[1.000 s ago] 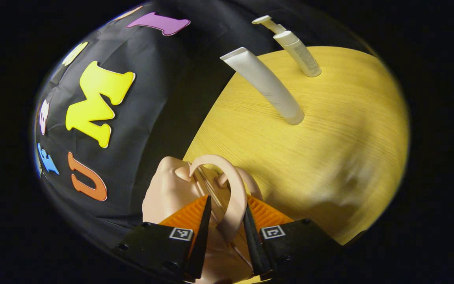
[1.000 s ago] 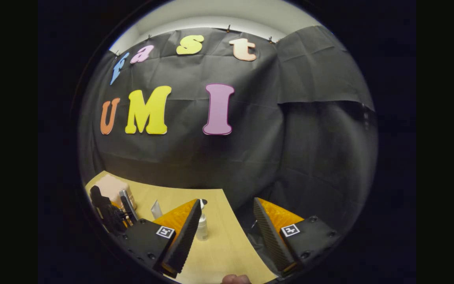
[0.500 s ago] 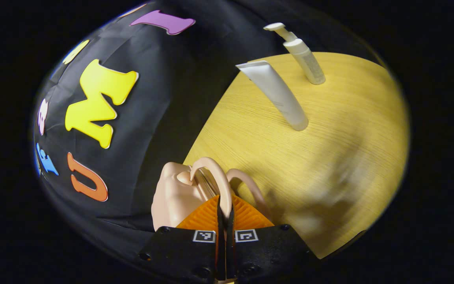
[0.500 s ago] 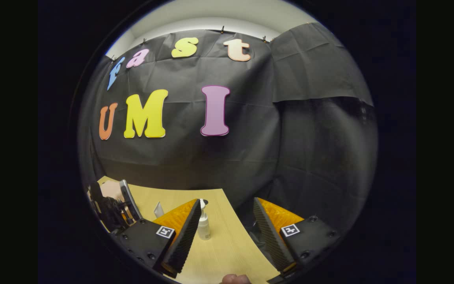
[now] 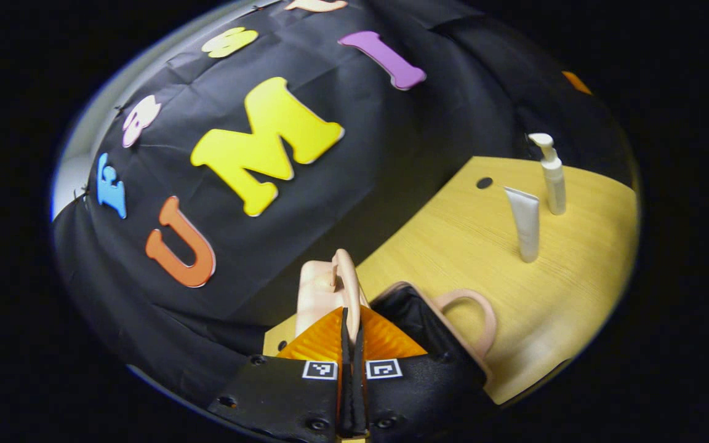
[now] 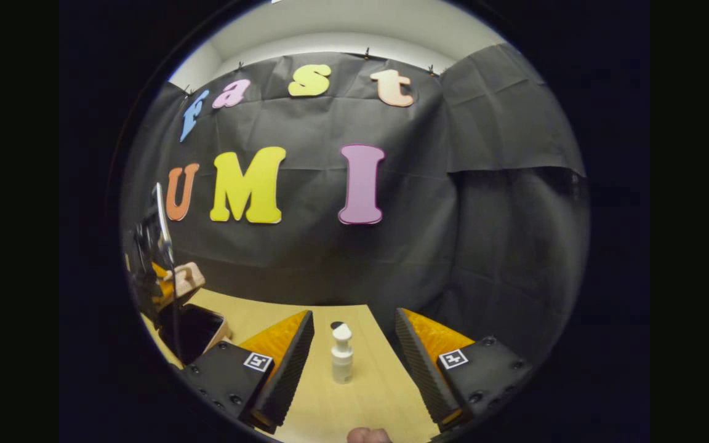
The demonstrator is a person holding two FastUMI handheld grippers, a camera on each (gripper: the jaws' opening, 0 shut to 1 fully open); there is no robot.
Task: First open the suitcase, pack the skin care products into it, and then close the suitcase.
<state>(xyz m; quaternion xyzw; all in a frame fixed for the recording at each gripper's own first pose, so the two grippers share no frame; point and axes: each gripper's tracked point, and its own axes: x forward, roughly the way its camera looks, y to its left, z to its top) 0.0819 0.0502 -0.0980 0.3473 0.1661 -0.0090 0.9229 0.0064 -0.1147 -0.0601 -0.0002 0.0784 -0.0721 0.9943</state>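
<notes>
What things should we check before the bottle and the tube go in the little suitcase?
1. Suitcase open: ok, the lid is lifted and the dark inside shows.
2. Left tongs holding the lid's handle: ok, shut on it.
3. Right tongs ready to grab: ok, open, with the pump bottle standing between the fingers farther off.
4. Pump bottle upright on the table: ok.
5. Tube upright beside the bottle: ok.
6. Lid will stay up if let go: cannot tell.
</notes>
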